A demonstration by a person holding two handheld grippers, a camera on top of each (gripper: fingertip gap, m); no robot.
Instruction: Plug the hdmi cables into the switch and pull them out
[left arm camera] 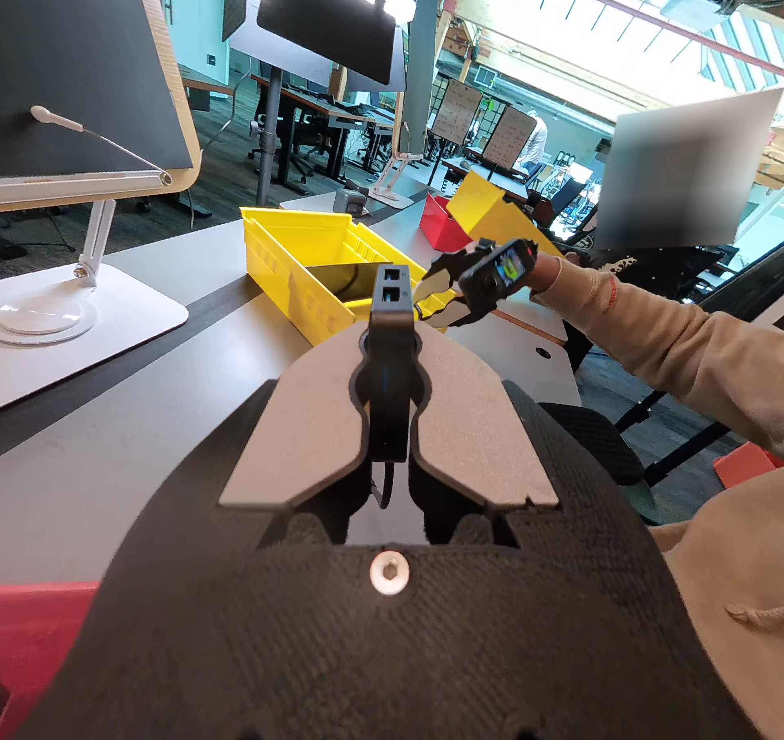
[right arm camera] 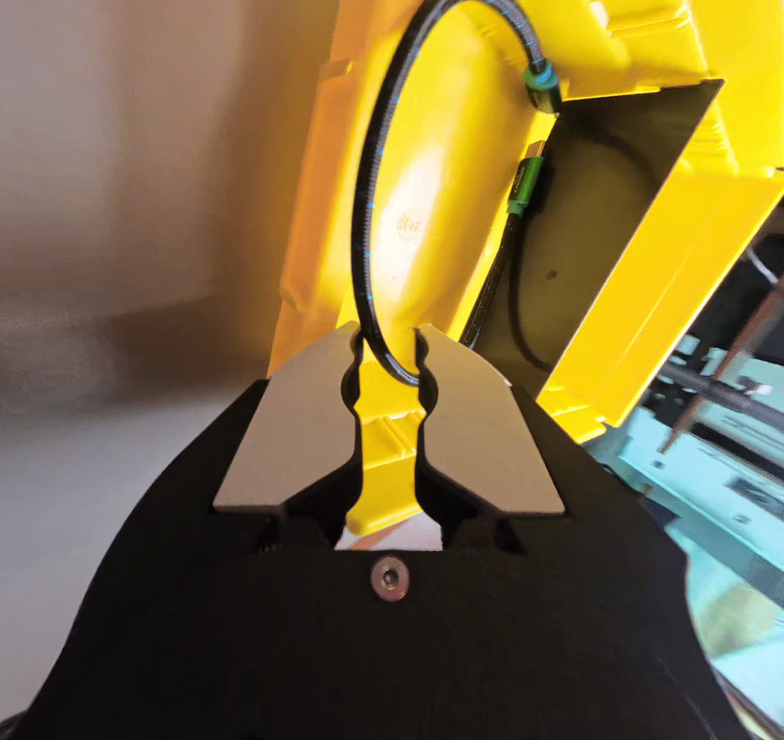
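Observation:
My left gripper (left arm camera: pixel 390 331) is shut on a black HDMI switch (left arm camera: pixel 391 295), held on edge above the grey table, its two empty ports facing up at the far end. My right gripper (right arm camera: pixel 387 333) is open and tilted down into a yellow bin (right arm camera: pixel 428 168). A black braided HDMI cable (right arm camera: pixel 371 193) with blue flecks loops in the bin and runs between the fingertips without being clamped. Its green plugs (right arm camera: pixel 525 185) lie by a dark divider (right arm camera: pixel 615 219). In the left wrist view the right gripper (left arm camera: pixel 424 303) sits over the bin (left arm camera: pixel 297 253), just right of the switch.
A monitor (left arm camera: pixel 85 62) on a white stand base (left arm camera: pixel 85 329) stands at the left. A red bin (left arm camera: pixel 441 227) and a second yellow bin (left arm camera: pixel 488 206) sit farther back on the right. A person's beige sleeve (left arm camera: pixel 679 359) reaches in from the right. A red object (left arm camera: pixel 34 634) lies near left. Tip to tip, the grippers are about 35 cm apart.

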